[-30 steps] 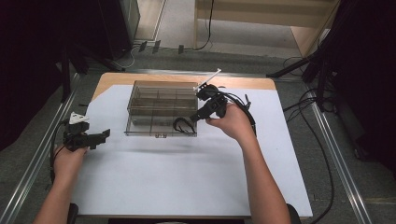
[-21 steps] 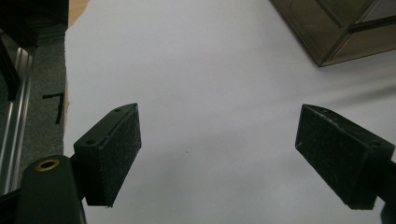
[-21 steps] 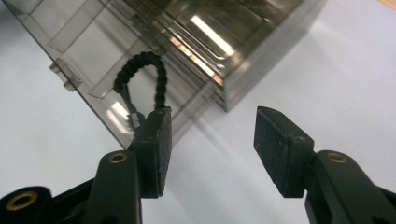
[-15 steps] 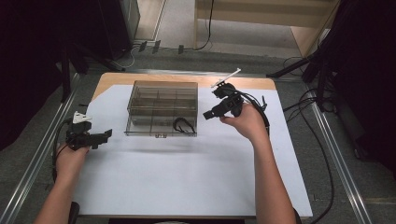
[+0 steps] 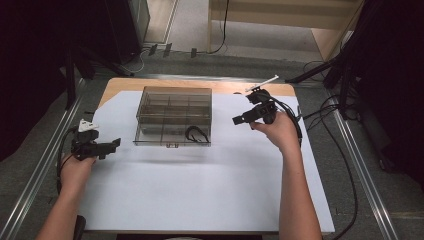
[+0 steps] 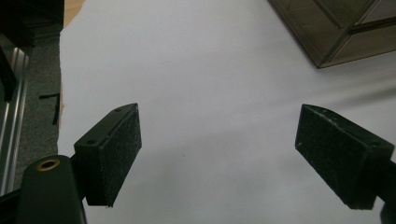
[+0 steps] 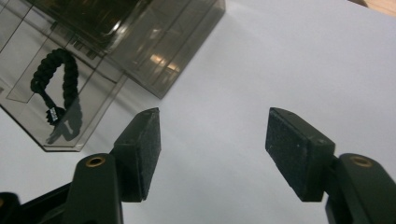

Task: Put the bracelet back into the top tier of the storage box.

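A smoky clear compartment box sits at the back middle of the white table sheet. A black braided cord loop lies in its front right compartment, also seen through the box wall in the right gripper view. My right gripper hovers just right of the box, open, nothing between its pads. My left gripper rests at the table's left edge, open and empty, its pads wide apart over bare sheet, with a box corner ahead.
Wooden table edge shows behind the sheet. Metal rails run along both sides of the table. Cables trail off the right side onto the floor. Dark equipment stands at the back left and right.
My right gripper has drawn back from over the box to its right side, leaving the cord loop in the front right compartment. The left gripper has barely shifted.
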### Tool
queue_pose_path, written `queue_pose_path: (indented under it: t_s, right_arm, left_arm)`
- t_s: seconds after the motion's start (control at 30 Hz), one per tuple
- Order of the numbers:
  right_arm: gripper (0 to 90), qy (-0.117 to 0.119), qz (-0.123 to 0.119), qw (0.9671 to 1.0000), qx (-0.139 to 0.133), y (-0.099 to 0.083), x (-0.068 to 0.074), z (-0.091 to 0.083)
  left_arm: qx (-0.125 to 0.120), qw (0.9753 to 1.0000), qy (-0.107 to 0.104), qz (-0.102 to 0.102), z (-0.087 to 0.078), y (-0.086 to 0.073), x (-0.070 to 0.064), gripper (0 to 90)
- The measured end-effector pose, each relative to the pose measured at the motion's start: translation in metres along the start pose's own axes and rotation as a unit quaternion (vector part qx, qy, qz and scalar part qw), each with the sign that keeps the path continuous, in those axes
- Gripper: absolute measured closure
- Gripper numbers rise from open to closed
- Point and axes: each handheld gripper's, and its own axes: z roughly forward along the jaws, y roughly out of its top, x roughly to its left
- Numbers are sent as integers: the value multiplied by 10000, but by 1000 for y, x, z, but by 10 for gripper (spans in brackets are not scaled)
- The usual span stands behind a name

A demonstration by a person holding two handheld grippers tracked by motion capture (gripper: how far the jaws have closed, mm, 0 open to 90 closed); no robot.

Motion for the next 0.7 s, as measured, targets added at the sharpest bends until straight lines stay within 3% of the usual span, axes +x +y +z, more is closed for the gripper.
queue_pose_path:
  t_s: [0.27, 0.53, 0.7]
  right_arm:
    - [283, -77, 219, 9997, -100, -11, -20, 4]
    - [258, -160, 509, 9985, 81, -21, -39, 10]
    - [253, -201, 516, 9983, 190, -26, -47, 16]
  left_arm:
    - [31, 10000, -24, 37, 2, 0, -1, 157]
    - [49, 10000, -32, 40, 2, 0, -1, 158]
    - [46, 10000, -52, 35, 2, 0, -1, 157]
